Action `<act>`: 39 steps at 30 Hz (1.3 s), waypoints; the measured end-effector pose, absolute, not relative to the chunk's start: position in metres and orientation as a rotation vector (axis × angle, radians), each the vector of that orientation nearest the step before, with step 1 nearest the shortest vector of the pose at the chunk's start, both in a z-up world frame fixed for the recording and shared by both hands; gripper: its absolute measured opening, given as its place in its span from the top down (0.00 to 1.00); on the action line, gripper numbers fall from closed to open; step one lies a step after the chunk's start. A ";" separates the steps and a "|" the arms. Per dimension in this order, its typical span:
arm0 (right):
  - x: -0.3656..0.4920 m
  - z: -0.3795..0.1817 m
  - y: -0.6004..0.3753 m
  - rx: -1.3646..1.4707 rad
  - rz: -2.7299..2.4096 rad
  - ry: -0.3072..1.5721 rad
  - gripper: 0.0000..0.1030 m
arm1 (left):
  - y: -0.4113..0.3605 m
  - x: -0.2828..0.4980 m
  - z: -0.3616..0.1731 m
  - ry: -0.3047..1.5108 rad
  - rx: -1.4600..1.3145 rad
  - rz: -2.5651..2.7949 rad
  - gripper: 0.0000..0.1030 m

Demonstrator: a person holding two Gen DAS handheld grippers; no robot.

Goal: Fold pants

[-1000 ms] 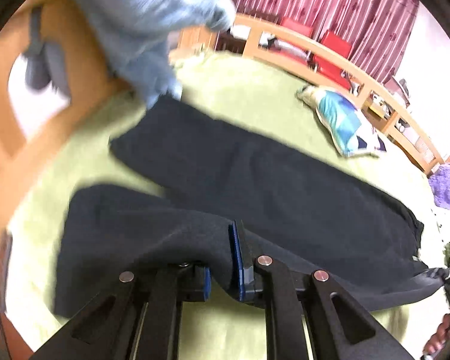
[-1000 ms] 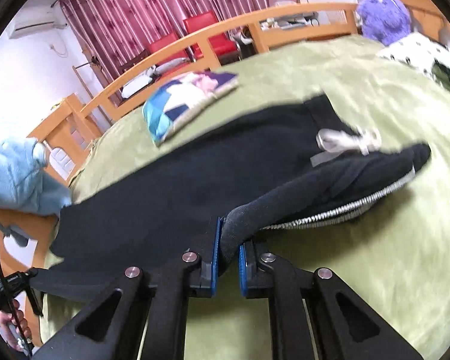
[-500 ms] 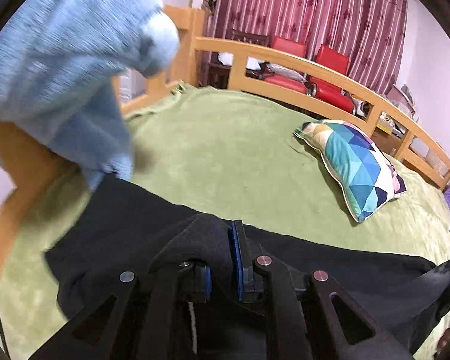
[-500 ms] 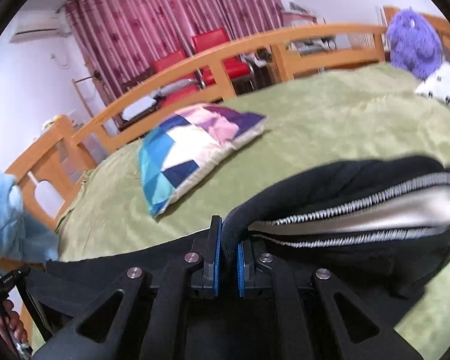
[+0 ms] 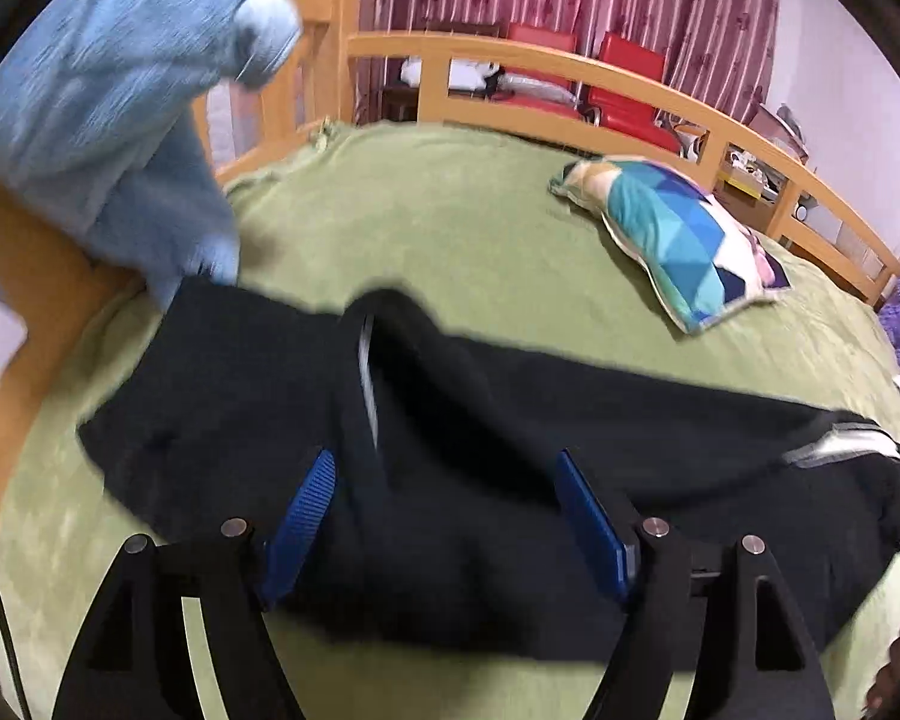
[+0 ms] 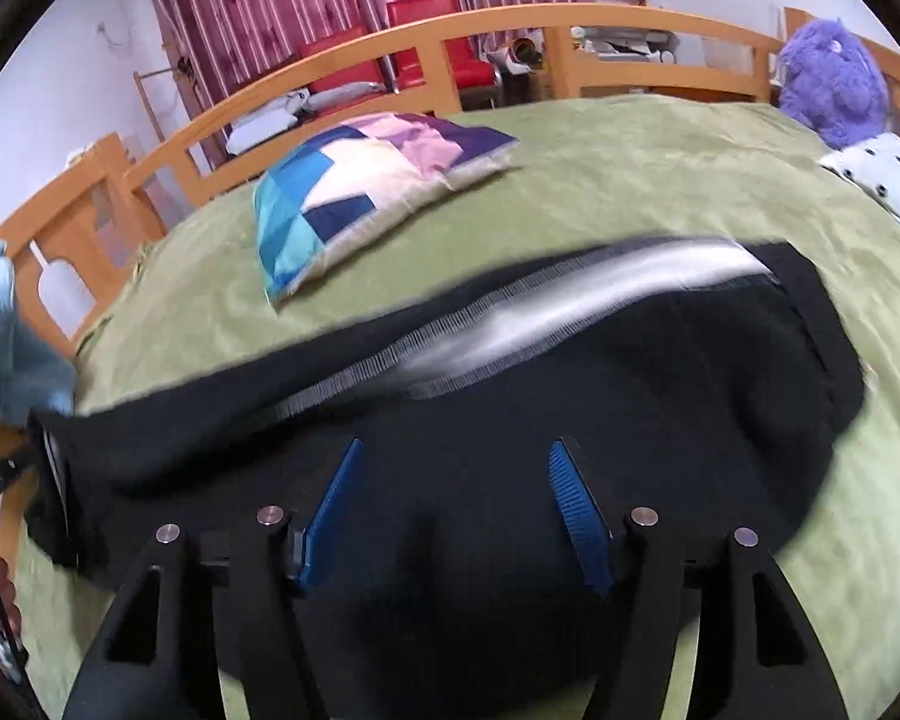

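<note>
Left tool [image 5: 441, 471] angled downward, jaws opening, blue pads spread wide and clear of cloth, right tool [image 6: 453, 465] likewise tilted down, jaws opening, nothing pinched

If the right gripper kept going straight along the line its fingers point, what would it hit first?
Most likely the black pants lying on the green bedspread. The right gripper points down at them, its jaws opening with dark fabric showing between the blue pads but no grip on it. Depth is hard to judge.

No readable text, labels, brands or numbers in either view.
</note>
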State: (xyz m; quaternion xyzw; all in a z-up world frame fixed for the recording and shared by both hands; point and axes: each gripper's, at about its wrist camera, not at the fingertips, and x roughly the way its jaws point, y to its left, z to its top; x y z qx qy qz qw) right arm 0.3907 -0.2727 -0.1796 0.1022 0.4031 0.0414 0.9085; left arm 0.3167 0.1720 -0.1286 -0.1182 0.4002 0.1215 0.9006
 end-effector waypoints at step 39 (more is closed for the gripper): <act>0.309 -0.211 -0.413 0.581 -0.094 0.816 0.92 | 0.141 0.219 -0.212 0.936 -0.630 0.155 0.92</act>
